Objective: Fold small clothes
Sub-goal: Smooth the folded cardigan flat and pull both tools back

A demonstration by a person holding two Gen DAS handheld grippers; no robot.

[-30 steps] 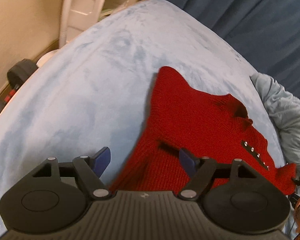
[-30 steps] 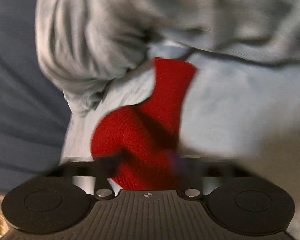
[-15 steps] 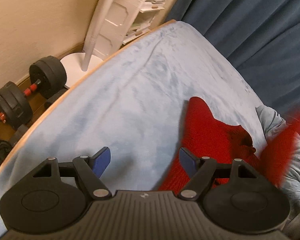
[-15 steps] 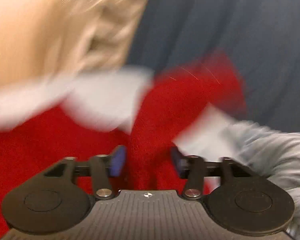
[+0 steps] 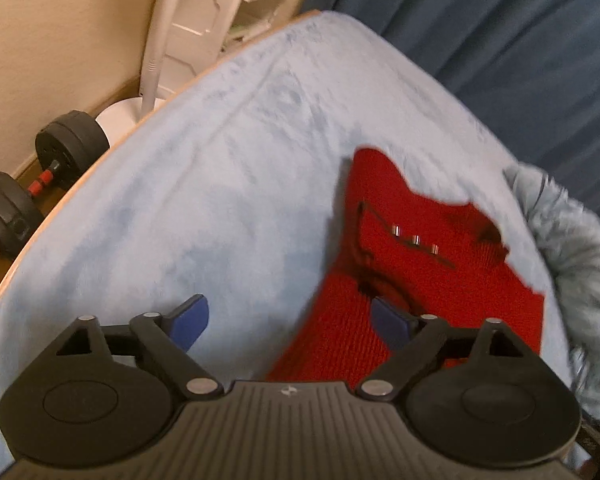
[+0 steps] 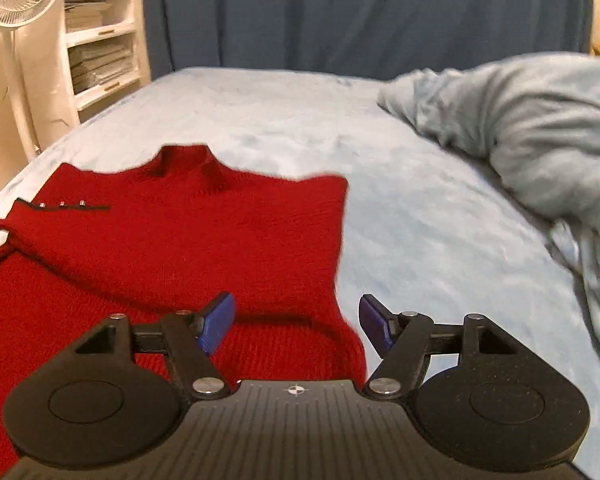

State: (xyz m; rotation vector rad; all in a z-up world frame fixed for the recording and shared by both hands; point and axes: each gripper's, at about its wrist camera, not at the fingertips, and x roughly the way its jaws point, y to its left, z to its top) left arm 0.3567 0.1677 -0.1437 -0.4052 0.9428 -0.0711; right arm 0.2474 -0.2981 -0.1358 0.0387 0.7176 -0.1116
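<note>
Red sweater (image 6: 188, 240) lies flat on bed (image 6: 420, 220), collar away; right tongs (image 6: 296, 320) released above its right edge, nearer; left tongs (image 5: 288, 320) released, apparently empty

Sweater (image 6: 172, 240) on bed (image 6: 420, 240), left of blanket (image 6: 540, 128)
</note>
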